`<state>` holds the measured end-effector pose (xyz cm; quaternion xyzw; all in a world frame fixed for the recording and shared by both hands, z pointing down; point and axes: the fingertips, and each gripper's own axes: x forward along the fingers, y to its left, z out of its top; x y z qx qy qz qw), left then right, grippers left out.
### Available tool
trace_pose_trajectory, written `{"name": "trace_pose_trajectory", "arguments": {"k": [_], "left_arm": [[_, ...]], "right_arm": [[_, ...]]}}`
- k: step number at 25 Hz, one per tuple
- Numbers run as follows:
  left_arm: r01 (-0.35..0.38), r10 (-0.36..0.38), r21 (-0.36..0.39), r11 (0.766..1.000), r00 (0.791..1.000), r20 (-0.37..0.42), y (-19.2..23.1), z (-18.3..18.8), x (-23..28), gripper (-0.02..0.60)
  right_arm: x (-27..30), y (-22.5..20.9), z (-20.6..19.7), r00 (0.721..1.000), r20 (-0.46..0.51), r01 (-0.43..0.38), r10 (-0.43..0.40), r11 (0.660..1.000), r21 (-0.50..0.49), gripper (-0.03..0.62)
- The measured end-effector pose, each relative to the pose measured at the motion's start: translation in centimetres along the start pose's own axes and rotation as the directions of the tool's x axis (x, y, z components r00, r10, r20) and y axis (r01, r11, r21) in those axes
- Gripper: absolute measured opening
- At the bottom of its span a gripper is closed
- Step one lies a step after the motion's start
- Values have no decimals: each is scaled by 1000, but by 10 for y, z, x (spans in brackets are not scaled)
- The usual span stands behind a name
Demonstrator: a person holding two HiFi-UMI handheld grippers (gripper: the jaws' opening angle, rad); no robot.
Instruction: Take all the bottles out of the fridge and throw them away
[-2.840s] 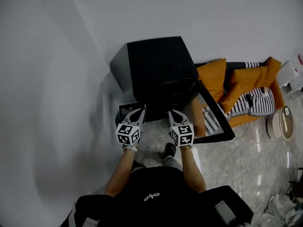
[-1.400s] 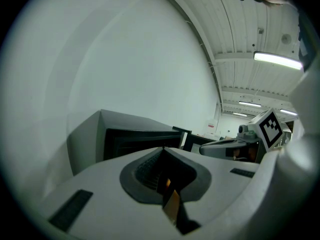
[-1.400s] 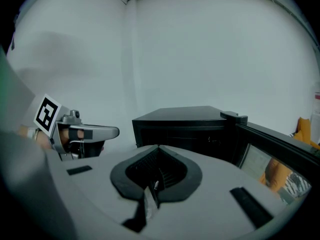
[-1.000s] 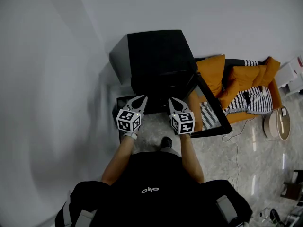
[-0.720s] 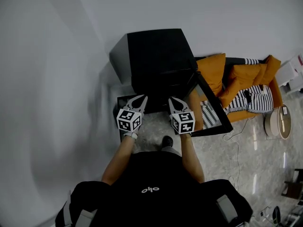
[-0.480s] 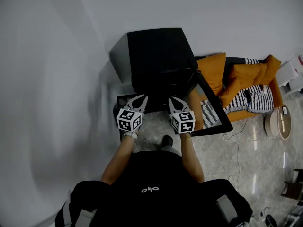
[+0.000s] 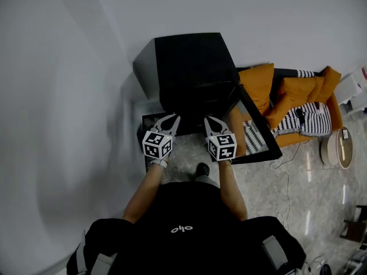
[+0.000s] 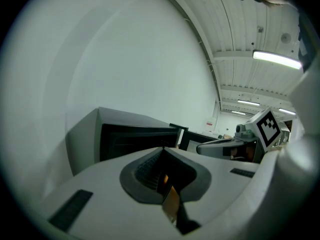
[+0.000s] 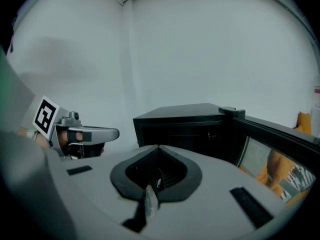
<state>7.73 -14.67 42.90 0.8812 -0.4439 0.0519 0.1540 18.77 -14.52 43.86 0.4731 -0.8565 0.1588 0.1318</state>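
Observation:
A black mini fridge (image 7: pixel 192 73) stands on the floor against the white wall, its glass door (image 7: pixel 258 136) swung open to the right. No bottle shows in any view; the fridge's inside is dark. My left gripper (image 7: pixel 170 118) and right gripper (image 7: pixel 209 119) hover side by side in front of the fridge's opening, both shut with nothing between the jaws. The left gripper view shows the fridge (image 8: pixel 135 139) ahead and the right gripper (image 8: pixel 225 146) beside it. In the right gripper view, the fridge (image 9: pixel 185 129) and its door (image 9: pixel 275 134) lie ahead, with the left gripper (image 9: pixel 95 134) at the left.
A dark-rimmed low container (image 7: pixel 150 124) sits on the floor below the left gripper. An orange sofa (image 7: pixel 287 105) with a striped pillow (image 7: pixel 312 122) stands right of the door, and a round stool (image 7: pixel 338 148) further right. The person's shoe (image 7: pixel 202 169) rests on the marble floor.
The head view has shifted slightly since the earliest frame. Both grippers stay shut and in the same place before the fridge.

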Motion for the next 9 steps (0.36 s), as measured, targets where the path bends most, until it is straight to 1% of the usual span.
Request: {"name": "trace_pose_trajectory", "arguments": {"k": [9], "left_arm": [[-2, 2, -4, 1000, 1000, -2, -1, -2, 0, 6]], "right_arm": [[0, 2, -2, 1000, -8, -6, 6, 1000, -4, 9]]}}
